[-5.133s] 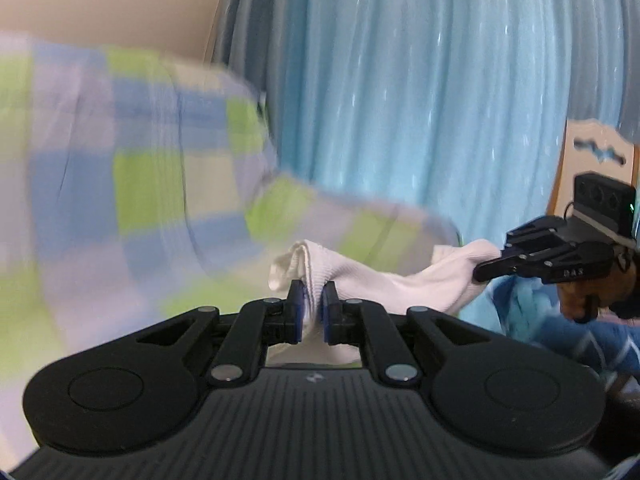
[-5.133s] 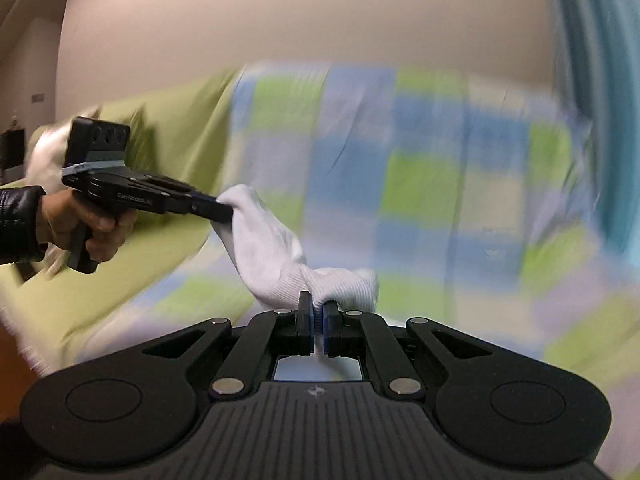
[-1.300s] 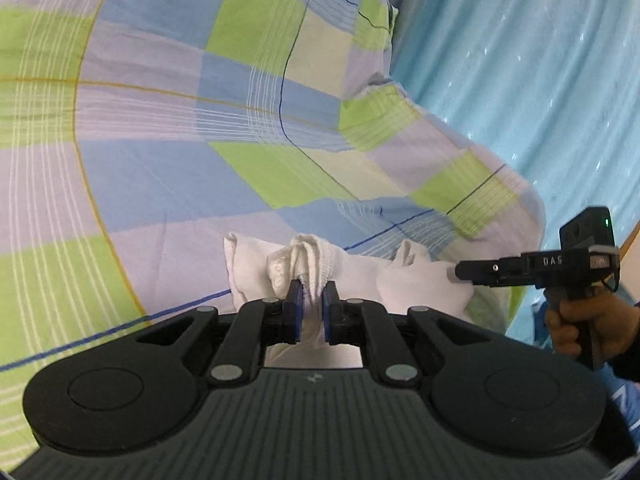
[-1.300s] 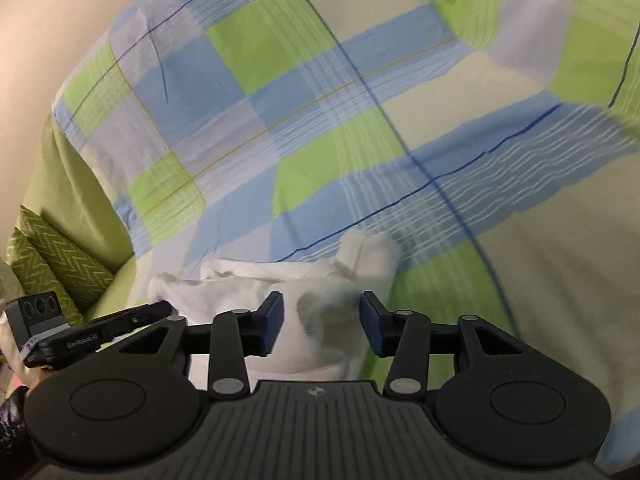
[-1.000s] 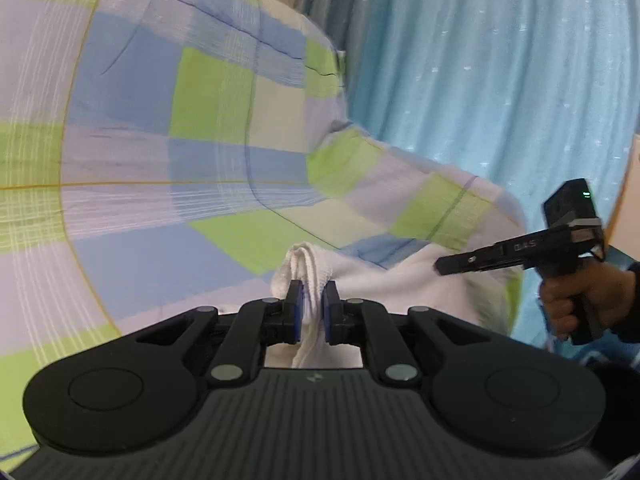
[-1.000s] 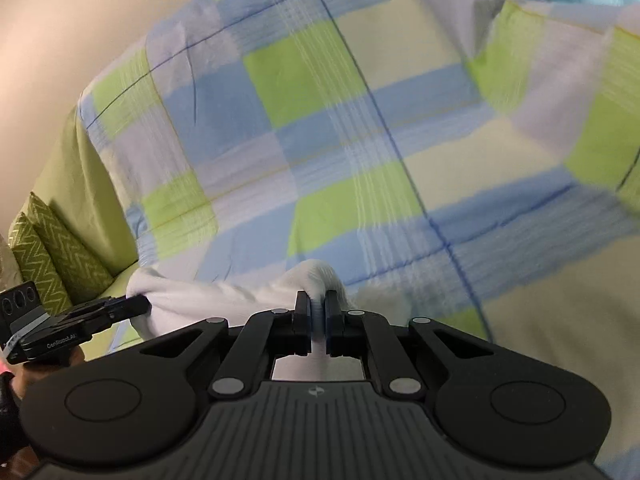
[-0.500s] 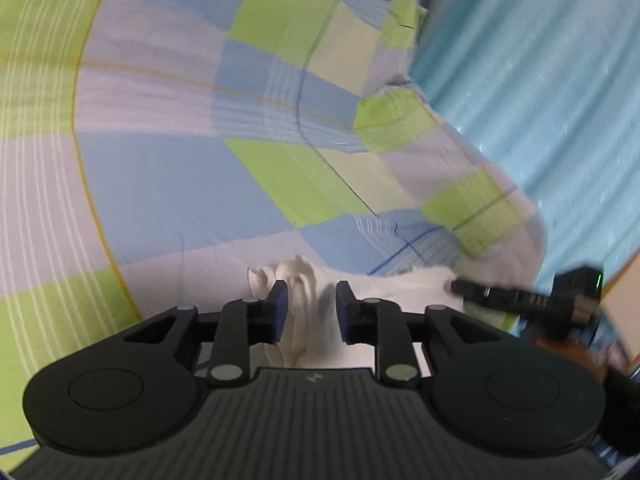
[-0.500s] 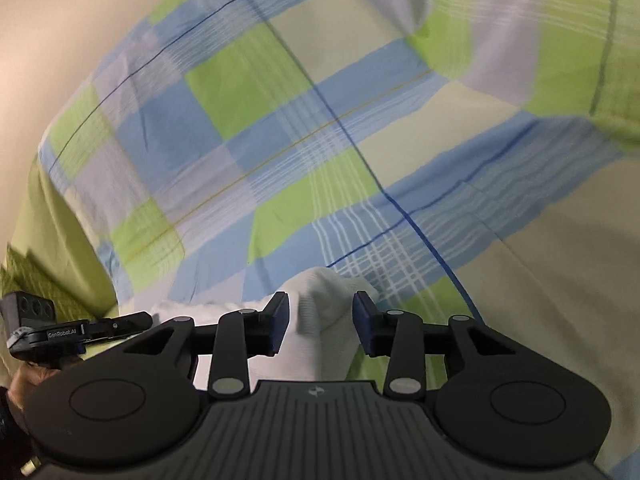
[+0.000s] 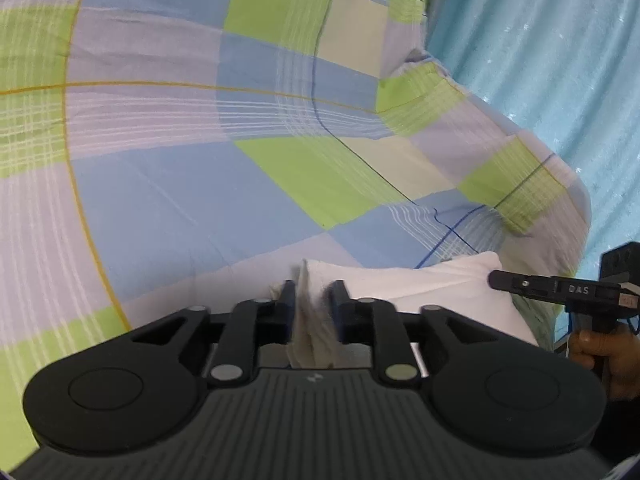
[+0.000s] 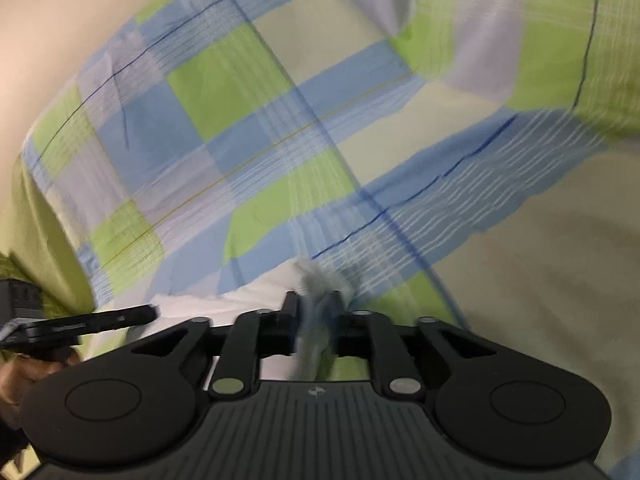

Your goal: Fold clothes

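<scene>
A white garment [image 9: 420, 284] lies bunched on the checked bedsheet [image 9: 200, 200]. In the left wrist view my left gripper [image 9: 313, 300] has its fingers closed in on a thick fold at one end. My right gripper [image 9: 496, 280] reaches in from the right at the garment's other end, held by a hand [image 9: 612, 364]. In the right wrist view, which is blurred, the right gripper [image 10: 314, 308] pinches a grey-white fold of the garment [image 10: 248, 292]. The left gripper [image 10: 150, 314] points in from the lower left.
The blue, green and lilac checked sheet [image 10: 280, 140] fills both views and rumples up at the far side. A pale blue curtain [image 9: 540, 60] hangs behind the bed. A green cushion [image 10: 24, 220] and a beige wall [image 10: 60, 20] are at the left.
Half a second ago both grippers stood open around the garment's ends. Both have now closed in on folds of it, and the right wrist view has blurred.
</scene>
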`<state>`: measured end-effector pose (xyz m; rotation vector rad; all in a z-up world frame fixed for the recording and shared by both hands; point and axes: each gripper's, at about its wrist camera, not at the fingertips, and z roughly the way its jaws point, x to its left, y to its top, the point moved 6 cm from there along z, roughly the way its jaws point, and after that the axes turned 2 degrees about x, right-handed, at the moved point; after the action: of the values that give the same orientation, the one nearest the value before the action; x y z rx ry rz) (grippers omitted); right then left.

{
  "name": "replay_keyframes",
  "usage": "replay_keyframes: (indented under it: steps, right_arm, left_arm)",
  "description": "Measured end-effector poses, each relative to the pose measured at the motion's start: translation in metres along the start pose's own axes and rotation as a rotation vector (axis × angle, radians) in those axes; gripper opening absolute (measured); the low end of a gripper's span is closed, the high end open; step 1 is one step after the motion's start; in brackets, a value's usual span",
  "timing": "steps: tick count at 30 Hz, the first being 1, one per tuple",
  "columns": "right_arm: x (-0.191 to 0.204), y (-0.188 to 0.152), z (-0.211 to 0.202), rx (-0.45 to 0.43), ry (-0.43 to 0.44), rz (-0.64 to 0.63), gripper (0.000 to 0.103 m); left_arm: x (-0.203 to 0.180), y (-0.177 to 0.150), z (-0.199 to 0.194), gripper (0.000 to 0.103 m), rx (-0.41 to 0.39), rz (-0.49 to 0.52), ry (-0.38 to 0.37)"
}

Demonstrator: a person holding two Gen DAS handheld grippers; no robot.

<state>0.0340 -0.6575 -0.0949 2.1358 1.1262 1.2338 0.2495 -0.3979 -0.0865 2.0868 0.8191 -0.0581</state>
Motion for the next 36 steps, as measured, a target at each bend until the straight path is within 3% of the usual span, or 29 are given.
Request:
replay_keyframes:
  steps: [2, 5, 7, 9, 11, 13, 15, 18, 21, 23, 25, 28, 31, 36]
  right_arm:
    - [-0.001, 0.005, -0.008, -0.053, -0.027, 0.003, 0.033]
    - [0.011, 0.012, -0.013, -0.104, -0.015, -0.056, 0.033]
    - [0.025, 0.011, -0.005, -0.094, 0.015, -0.112, 0.033]
    - [0.037, 0.005, 0.009, -0.058, 0.02, -0.177, 0.033]
    - [0.041, -0.003, 0.023, -0.009, -0.028, -0.249, 0.03]
    - [0.032, -0.002, 0.027, 0.01, -0.09, -0.277, 0.026]
    - [0.018, 0.002, 0.021, 0.002, -0.127, -0.278, 0.027]
    - [0.013, 0.004, 0.01, -0.026, -0.17, -0.313, 0.031]
    - [0.013, 0.006, 0.0, -0.061, -0.204, -0.297, 0.028]
    - [0.029, 0.004, -0.01, -0.096, -0.161, -0.327, 0.028]
    - [0.059, -0.005, -0.012, -0.104, -0.073, -0.417, 0.028]
    - [0.089, -0.03, 0.003, -0.005, 0.011, -0.518, 0.028]
    - [0.086, -0.045, 0.018, 0.125, -0.009, -0.522, 0.026]
    - [0.048, -0.04, -0.008, 0.122, -0.144, -0.441, 0.021]
  left_arm:
    - [0.0, 0.004, -0.009, 0.021, -0.023, 0.033, 0.052]
    - [-0.018, 0.01, -0.021, 0.021, -0.066, 0.166, 0.109]
    - [-0.04, 0.014, -0.021, 0.021, -0.092, 0.244, 0.075]
    - [-0.063, 0.01, -0.009, 0.022, -0.067, 0.32, 0.027]
    - [-0.08, 0.004, 0.009, 0.022, -0.023, 0.4, 0.001]
    - [-0.081, -0.005, 0.027, 0.018, 0.021, 0.461, 0.023]
    - [-0.069, -0.012, 0.038, 0.02, 0.037, 0.486, 0.066]
    - [-0.043, -0.004, 0.029, 0.02, 0.013, 0.36, 0.104]
    - [-0.021, -0.002, 0.012, 0.017, -0.001, 0.331, 0.192]
    - [-0.022, -0.002, -0.002, 0.015, -0.037, 0.346, 0.225]
    - [-0.034, -0.003, -0.019, 0.015, -0.088, 0.369, 0.212]
    - [-0.063, -0.016, -0.018, 0.018, -0.092, 0.429, 0.142]
    - [-0.065, -0.034, 0.0, 0.017, -0.013, 0.494, 0.158]
    - [-0.044, -0.031, -0.007, 0.026, 0.001, 0.454, 0.171]
